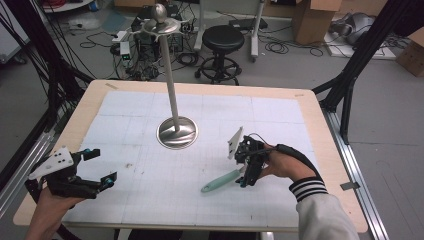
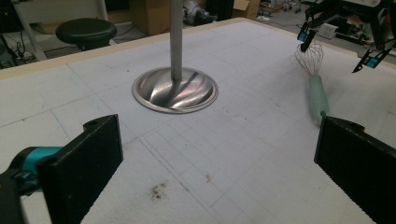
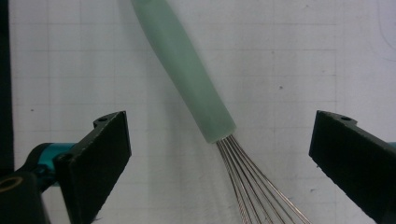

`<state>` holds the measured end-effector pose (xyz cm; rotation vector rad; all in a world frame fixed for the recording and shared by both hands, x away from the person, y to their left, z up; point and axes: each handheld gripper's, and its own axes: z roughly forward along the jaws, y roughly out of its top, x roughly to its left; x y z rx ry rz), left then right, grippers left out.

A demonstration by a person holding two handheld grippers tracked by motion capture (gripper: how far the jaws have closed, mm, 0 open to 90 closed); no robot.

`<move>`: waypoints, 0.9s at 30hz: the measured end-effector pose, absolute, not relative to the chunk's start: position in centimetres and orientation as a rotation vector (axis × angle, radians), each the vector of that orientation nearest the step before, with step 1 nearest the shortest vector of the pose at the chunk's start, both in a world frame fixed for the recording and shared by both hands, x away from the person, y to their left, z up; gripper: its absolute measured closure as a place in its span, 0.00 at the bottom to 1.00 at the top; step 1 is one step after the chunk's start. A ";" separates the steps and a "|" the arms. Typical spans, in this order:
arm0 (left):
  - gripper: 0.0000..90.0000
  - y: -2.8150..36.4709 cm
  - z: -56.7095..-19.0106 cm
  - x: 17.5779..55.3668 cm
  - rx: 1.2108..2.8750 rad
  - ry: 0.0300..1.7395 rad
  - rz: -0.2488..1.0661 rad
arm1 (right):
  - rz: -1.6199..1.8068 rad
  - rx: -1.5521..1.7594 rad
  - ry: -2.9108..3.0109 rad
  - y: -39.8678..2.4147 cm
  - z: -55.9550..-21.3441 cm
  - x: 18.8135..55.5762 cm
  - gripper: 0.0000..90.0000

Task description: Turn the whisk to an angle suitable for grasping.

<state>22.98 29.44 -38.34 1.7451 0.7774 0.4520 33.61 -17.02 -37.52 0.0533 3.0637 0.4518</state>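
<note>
- Right now your right gripper hangs over the whisk with its jaws spread wide; the pads stand clear on either side and touch nothing.
- Between those jaws sits the spot where the pale green handle meets the wire loops, so you are lined up on the neck of the whisk.
- Your left gripper waits released as well, off to the whisk's left and well apart from it.
- The whisk lies flat on the white mat, on your side of the steel stand and to its right.
- I judge this as the approach for a pick-up: next, come down until the pads flank the handle just above the wires, then close.
- Aim for the handle, since the thin wires would likely spring out.
- The ends of the wire loops are cut off in the right gripper view, and your gripper hides them from above.
</note>
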 end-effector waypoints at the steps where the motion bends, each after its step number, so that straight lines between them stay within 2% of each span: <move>1: 0.02 29.4 -38.4 23.0 1.746 0.779 0.453 | 0.446 0.057 3.062 -16.8 -37.7 33.6 0.05; 7: 0.02 29.4 -38.5 23.0 1.749 0.782 0.448 | 0.400 0.033 3.070 -16.1 -38.6 33.6 0.09; 8: 0.02 29.3 -38.5 23.0 1.748 0.781 0.448 | 0.383 0.030 3.073 -15.9 -38.8 33.6 0.19; 15: 0.02 29.4 -38.5 23.0 1.749 0.783 0.448 | 0.332 0.007 3.067 -15.3 -39.6 33.5 0.22; 21: 0.02 29.4 -38.5 23.0 1.746 0.783 0.447 | 0.296 -0.038 3.075 -14.9 -40.1 33.5 0.36; 27: 0.02 29.4 -38.5 23.0 1.746 0.784 0.446 | 0.271 -0.073 3.074 -14.6 -40.4 33.5 0.45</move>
